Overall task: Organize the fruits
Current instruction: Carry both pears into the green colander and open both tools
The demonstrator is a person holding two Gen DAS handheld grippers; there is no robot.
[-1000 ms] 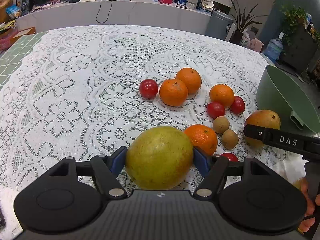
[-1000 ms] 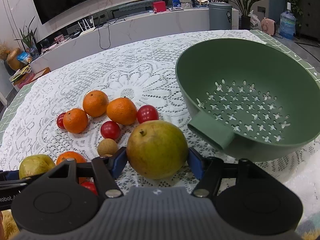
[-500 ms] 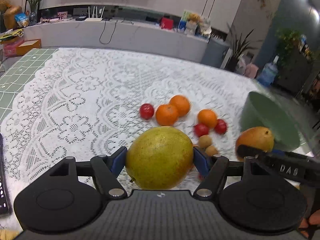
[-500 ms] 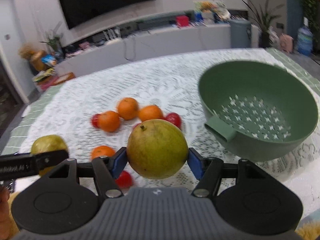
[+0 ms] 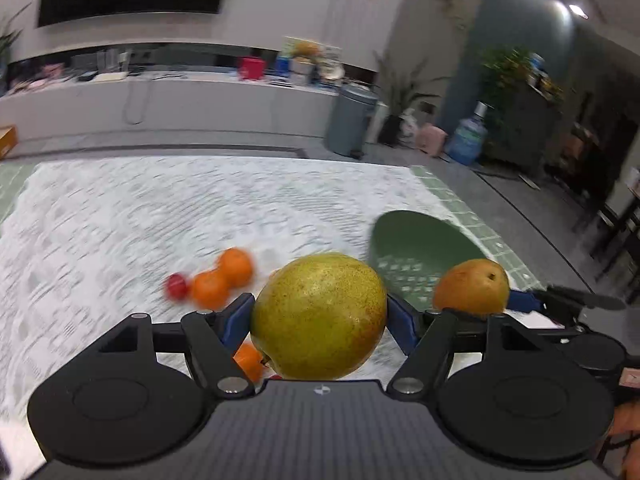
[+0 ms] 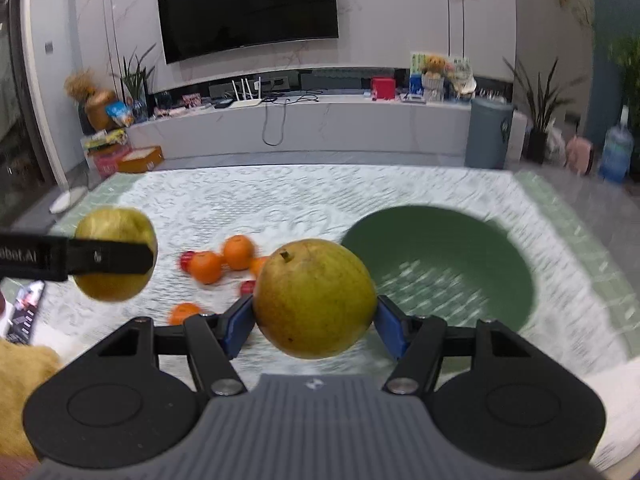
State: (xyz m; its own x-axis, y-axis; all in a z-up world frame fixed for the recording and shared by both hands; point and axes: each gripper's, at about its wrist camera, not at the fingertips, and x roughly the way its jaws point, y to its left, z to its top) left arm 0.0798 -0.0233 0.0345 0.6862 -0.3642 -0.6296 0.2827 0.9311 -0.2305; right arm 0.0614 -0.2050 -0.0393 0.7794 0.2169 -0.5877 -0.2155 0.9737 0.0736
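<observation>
Both grippers were closed, each holding one fruit in the air above the table: the left gripper (image 5: 319, 316) a green pear (image 5: 319, 316), the right gripper (image 6: 315, 300) a yellowish pear (image 6: 315, 300). It seemed the carrying step; next, each should be lowered into the green colander (image 6: 460, 240) and released.

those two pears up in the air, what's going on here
A person is sorting fruit with a handheld gripper in each hand. The left gripper has its jaws shut on a yellow-green pear, and the right gripper is shut on a second pear. Both are held above the lace tablecloth, near the green colander, which looks empty. Tangerines and small red fruits lie on the table.
</observation>
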